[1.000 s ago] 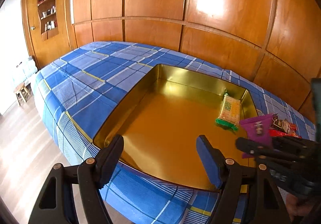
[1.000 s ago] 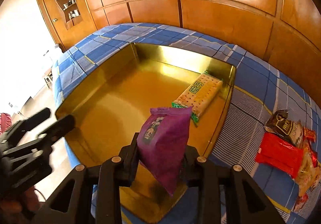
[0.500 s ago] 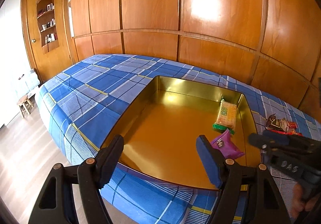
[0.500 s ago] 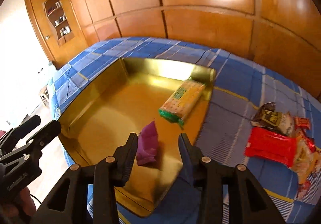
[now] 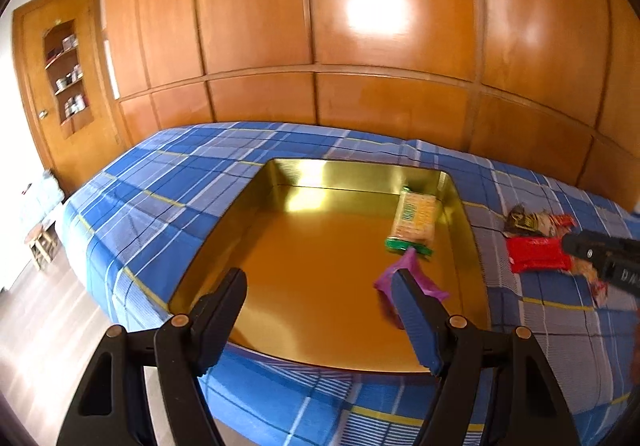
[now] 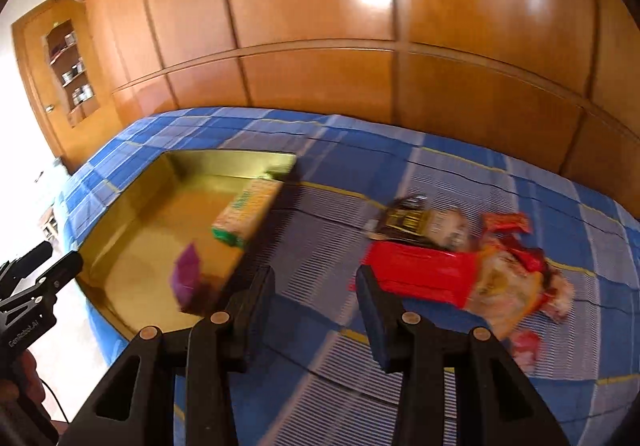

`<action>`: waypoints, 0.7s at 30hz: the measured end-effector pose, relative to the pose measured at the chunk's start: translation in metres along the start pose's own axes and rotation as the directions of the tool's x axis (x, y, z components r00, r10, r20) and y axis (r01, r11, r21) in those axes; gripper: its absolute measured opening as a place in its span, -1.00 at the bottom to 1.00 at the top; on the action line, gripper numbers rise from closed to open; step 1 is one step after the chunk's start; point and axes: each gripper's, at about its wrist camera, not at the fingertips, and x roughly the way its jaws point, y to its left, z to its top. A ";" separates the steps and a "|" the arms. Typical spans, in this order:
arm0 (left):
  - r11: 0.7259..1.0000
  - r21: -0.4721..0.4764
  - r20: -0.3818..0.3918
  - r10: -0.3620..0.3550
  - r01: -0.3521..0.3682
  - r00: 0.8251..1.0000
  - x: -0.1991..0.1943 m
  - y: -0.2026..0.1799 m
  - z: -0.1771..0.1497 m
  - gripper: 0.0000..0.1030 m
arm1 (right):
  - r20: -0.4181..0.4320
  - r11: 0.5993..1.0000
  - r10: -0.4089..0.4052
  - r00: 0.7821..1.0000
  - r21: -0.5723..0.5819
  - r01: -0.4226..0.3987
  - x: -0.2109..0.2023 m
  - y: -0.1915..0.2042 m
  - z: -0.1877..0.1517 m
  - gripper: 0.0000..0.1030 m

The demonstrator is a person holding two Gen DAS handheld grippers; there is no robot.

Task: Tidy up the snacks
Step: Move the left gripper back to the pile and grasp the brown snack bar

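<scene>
My right gripper (image 6: 316,310) is empty, jaws parted; the red packet (image 6: 420,274) lies crosswise just beyond it, right of the gold tray (image 6: 132,202), probably nearer than my left gripper's (image 5: 320,310) reach.

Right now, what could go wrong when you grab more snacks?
1. The leftover snacks lie heaped and overlapping, so the right tool might pinch two, or drag the red packet's neighbours.
2. The purple packet lies beside the left tool's finger, which could nudge it.
3. The gold tray sits at the table's edge and might slide.
</scene>
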 end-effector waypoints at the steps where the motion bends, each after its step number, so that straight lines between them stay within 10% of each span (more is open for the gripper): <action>1: 1.000 0.012 -0.001 -0.009 0.009 1.000 0.000 -0.005 0.000 0.46 | -0.001 1.000 -0.017 1.000 0.009 0.017 -0.002 -0.010 -0.001 -0.17; 13: 0.976 0.179 -0.047 -0.118 0.125 0.992 0.004 -0.069 0.004 0.46 | -0.003 0.993 -0.103 0.995 0.054 0.103 -0.026 -0.108 0.005 -0.17; 21: 0.902 0.265 -0.178 -0.300 0.340 0.937 0.019 -0.122 0.011 0.34 | -0.133 0.991 -0.110 0.985 0.063 0.119 -0.018 -0.194 0.000 -0.17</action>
